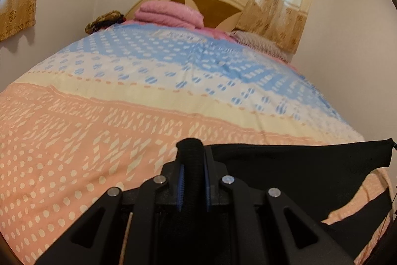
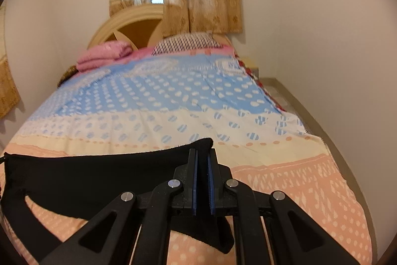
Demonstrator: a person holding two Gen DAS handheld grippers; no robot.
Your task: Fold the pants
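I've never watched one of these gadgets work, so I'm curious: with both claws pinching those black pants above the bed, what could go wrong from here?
1. The left gripper pinches only a bunched edge of the black pants; it could slip free.
2. The right gripper grips a corner, and the cloth sags between the two, so the fold might land crooked on the bedspread.
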